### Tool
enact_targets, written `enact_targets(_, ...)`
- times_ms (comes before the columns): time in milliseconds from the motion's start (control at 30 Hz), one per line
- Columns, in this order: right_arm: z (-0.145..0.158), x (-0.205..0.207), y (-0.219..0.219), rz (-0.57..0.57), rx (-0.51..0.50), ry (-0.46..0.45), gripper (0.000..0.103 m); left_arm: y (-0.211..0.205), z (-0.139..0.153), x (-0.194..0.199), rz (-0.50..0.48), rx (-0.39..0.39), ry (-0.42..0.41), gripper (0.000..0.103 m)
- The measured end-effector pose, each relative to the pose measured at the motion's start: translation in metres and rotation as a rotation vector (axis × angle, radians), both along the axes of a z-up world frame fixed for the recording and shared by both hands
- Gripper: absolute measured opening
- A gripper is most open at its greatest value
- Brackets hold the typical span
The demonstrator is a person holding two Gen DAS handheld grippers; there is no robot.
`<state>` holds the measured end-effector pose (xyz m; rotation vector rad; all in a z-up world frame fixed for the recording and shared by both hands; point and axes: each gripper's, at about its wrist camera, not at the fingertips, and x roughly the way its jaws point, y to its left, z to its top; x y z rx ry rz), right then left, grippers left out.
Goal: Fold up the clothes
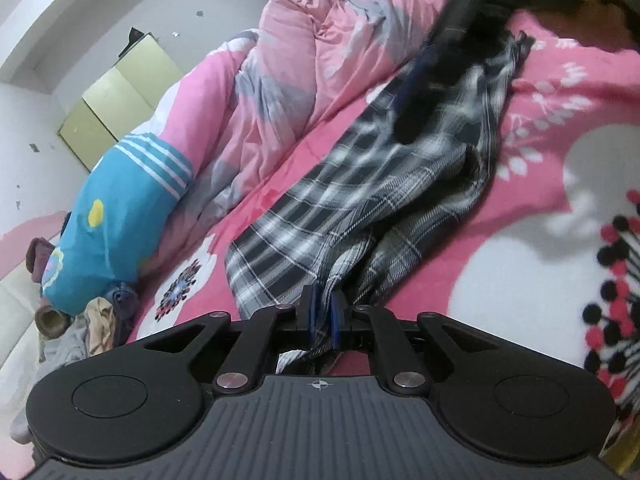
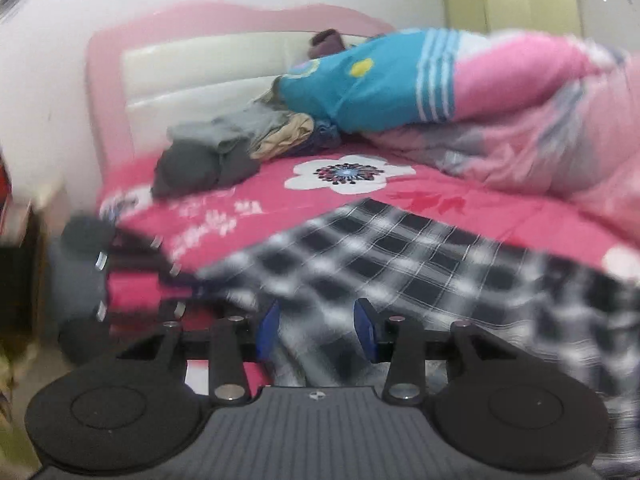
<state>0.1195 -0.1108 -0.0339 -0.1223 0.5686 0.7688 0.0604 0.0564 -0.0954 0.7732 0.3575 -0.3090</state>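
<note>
Left tool (image 1: 322, 312) clamps plaid garment (image 1: 360, 184); right tool (image 2: 316, 326) open astride it, quilt (image 1: 288, 80) alongside.

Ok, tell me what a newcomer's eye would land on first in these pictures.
First the black-and-white plaid garment, stretched across the bright pink flowered bedspread, with the left gripper shut on its near edge. Next the turquoise striped pillow by the headboard, on a rumpled pink quilt. In the right wrist view, plaid cloth lies between the right gripper's parted fingers.
</note>
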Motion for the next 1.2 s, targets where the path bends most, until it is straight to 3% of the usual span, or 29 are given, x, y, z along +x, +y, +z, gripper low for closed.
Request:
enact_targets(133,-0.016,0.038,0.012,0.048,-0.009,0.127,0.044,0.005,0.006,-0.002,0.014,-0.020,0.010,0.010)
enact_targets(233,-0.028,0.051,0.023,0.103,-0.061,0.178,0.043,0.015,0.017,0.001,0.032,-0.102,0.042,0.018)
enact_targets(333,-0.028,0.053,0.026,0.124,-0.104,0.173,0.033,0.030,0.028,0.011,0.042,-0.234,0.081,0.024)
enact_targets(400,-0.026,0.049,0.028,0.123,-0.144,0.140,0.013,0.036,0.034,0.019,0.034,-0.324,0.110,0.031)
enact_targets(433,-0.025,0.045,0.030,0.120,-0.167,0.116,0.009,0.038,0.036,0.024,0.023,-0.362,0.122,0.039)
enact_targets(567,-0.020,0.033,0.035,0.105,-0.204,0.033,0.007,0.038,0.039,0.046,-0.050,-0.440,0.171,0.051)
enact_targets(867,-0.023,0.029,0.036,0.048,-0.164,-0.010,0.007,0.010,0.017,0.077,-0.160,-0.233,0.260,0.051)
enact_targets(1200,-0.029,0.038,0.019,-0.021,-0.040,0.053,0.007,0.004,0.017,0.082,-0.223,-0.163,0.279,0.051)
